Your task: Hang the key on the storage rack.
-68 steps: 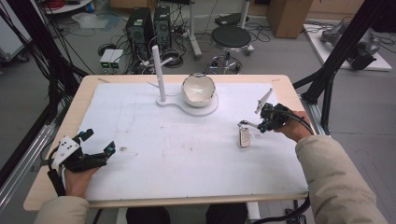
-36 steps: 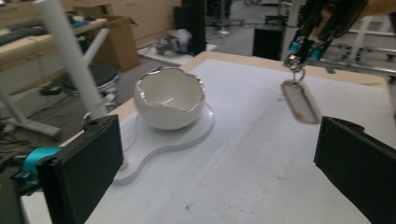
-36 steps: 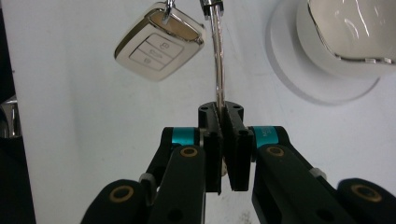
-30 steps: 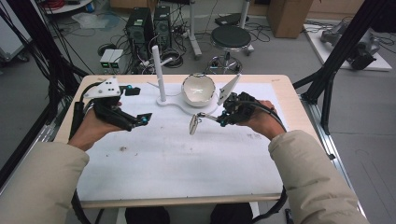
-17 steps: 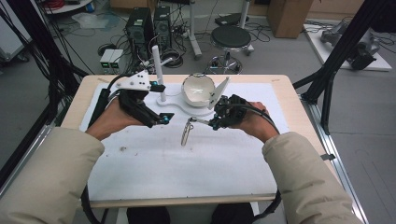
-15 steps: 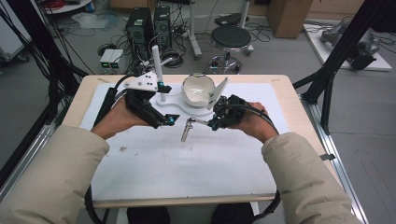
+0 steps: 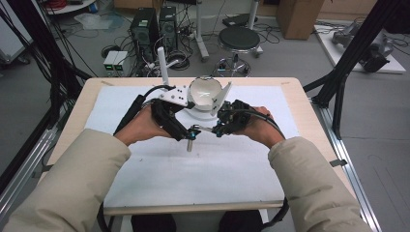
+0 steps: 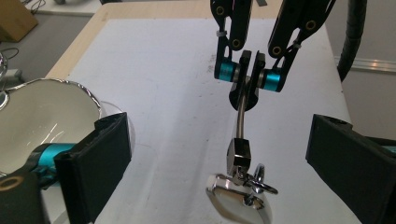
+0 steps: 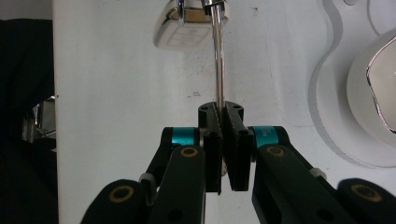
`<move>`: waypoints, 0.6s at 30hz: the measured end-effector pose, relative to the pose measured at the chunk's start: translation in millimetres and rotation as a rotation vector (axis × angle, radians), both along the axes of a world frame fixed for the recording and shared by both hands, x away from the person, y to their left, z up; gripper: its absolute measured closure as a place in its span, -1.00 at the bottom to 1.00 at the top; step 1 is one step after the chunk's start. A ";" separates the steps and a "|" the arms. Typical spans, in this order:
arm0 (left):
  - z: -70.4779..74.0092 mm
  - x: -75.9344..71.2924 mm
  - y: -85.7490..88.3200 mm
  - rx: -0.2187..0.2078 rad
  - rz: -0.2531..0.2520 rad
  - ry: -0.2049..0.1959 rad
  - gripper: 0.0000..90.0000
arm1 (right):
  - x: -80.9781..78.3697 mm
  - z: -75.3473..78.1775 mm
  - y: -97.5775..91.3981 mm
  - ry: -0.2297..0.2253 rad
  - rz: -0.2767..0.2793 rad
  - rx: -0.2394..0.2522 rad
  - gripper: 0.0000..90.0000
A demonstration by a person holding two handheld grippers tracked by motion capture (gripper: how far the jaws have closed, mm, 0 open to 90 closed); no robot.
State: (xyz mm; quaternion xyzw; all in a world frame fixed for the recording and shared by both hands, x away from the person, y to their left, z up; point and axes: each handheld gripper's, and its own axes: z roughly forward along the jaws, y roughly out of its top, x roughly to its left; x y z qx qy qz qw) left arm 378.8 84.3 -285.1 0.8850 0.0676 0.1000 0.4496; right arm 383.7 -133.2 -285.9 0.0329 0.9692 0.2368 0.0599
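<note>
Mirror head (image 8: 238, 203) cut off below left tongs (image 8: 224, 158).

Landmark: the round chrome mirror on its white base (image 7: 205, 94), standing at the far middle of the white table mat (image 7: 193, 179). Nearer than the mirror, both grippers and the chrome hinged clip (image 8: 240, 186) crowd the passage. Just left of it a white upright post (image 7: 162, 63) blocks the way. Farther left, right and well nearer, the mat lies bare.
</note>
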 end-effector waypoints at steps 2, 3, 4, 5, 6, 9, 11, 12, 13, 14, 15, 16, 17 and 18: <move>-2.6 0.6 -1.9 0.007 -0.001 0.001 -0.80 | 0.1 -0.5 1.0 0.002 0.002 -0.004 0.94; -3.6 0.8 -2.7 0.012 -0.002 0.001 -0.79 | 0.1 -1.1 1.7 0.003 0.004 -0.003 0.94; -4.4 1.0 -3.3 0.021 -0.004 0.003 -0.78 | 0.2 -1.2 2.1 0.003 0.008 -0.004 0.94; -5.4 1.1 -3.9 0.025 -0.004 0.003 -0.78 | 0.2 -1.2 2.1 0.003 0.008 -0.004 0.94; -6.2 1.4 -4.2 0.030 -0.008 0.004 -0.76 | 0.1 -1.7 2.7 0.003 0.011 -0.003 0.94; -8.2 1.4 -5.0 0.041 -0.021 0.017 -0.67 | 0.1 -2.3 3.5 0.003 0.010 -0.007 0.94; -9.1 1.4 -5.3 0.053 -0.023 0.016 -0.63 | -0.1 -2.9 4.5 0.007 0.016 -0.009 0.94; -9.8 1.3 -5.8 0.054 -0.018 0.017 -0.62 | -0.3 -3.4 5.1 0.008 0.016 -0.008 0.94; -9.8 1.5 -5.8 0.062 -0.019 0.019 -0.59 | -0.4 -3.3 5.6 0.003 0.018 -0.011 0.94; -10.0 1.5 -5.7 0.065 -0.020 0.020 -0.53 | -0.2 -3.5 5.8 0.007 0.020 -0.009 0.94; -10.2 1.4 -5.6 0.063 -0.022 0.022 -0.49 | -0.3 -3.5 6.0 0.007 0.020 -0.009 0.94; -10.2 1.5 -4.9 0.067 -0.031 0.029 -0.46 | -0.2 -3.4 6.0 0.007 0.022 -0.010 0.94; -10.6 1.2 -4.5 0.065 -0.035 0.032 -0.46 | -0.2 -3.4 6.0 0.007 0.022 -0.010 0.94; -11.5 0.9 -4.2 0.063 -0.036 0.036 -0.43 | -0.3 -3.8 6.0 0.012 0.022 -0.009 0.94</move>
